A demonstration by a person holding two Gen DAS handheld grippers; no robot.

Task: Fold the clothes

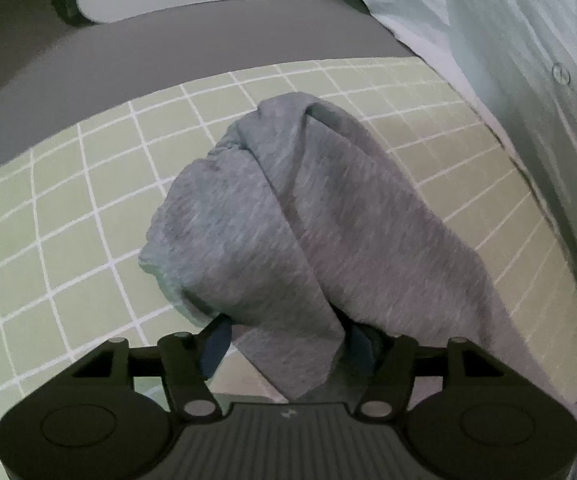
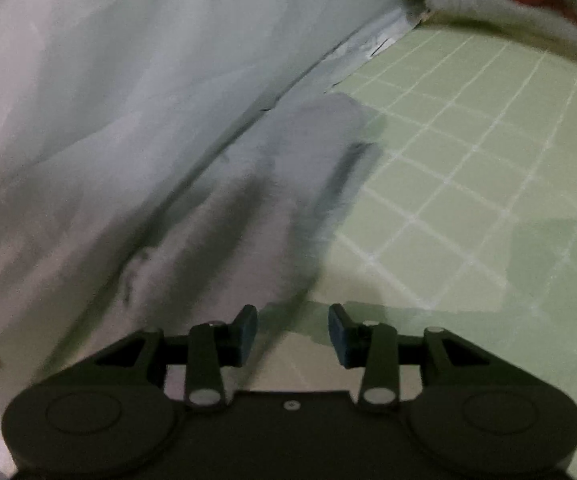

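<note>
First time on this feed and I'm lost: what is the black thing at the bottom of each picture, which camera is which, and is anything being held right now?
Each picture comes from a camera on a hand-held two-finger gripper, looking forward along its fingers; the black shape is the gripper's own body. In the left wrist view, the left gripper is closed on a bunched grey garment above a green grid mat. In the right wrist view, the right gripper is open and holds nothing; its blue pads stand apart. A pale light shirt with buttons lies to its left, and folded clothes sit at the mat's far edge.

txt: none legible | labels/brands/nos. — none readable in either wrist view
</note>
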